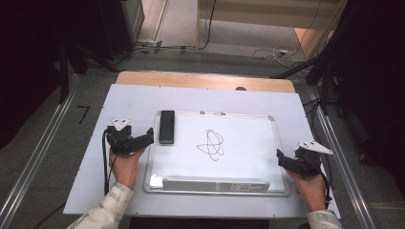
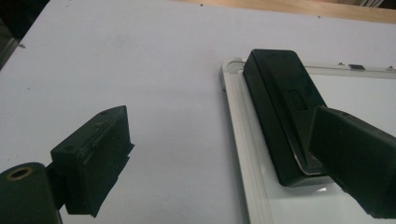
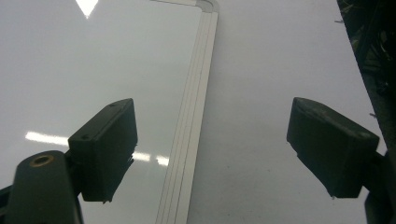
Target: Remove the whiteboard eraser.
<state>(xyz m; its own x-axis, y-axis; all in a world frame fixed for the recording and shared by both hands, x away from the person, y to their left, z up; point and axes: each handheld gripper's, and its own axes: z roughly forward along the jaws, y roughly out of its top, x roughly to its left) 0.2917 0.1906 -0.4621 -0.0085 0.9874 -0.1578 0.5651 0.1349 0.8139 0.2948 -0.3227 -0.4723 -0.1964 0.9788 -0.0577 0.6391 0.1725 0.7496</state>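
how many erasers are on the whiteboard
1. The black eraser lies at the upper left corner of the whiteboard, left of the scribble, just ahead of the open left gripper. No others are visible.

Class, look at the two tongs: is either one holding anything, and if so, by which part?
Nothing is held. The left tongs stand open beside the eraser, and the right tongs stand open over the whiteboard's right edge.

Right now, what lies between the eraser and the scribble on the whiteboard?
Nothing: high view shows bare whiteboard between the eraser and the scribble.
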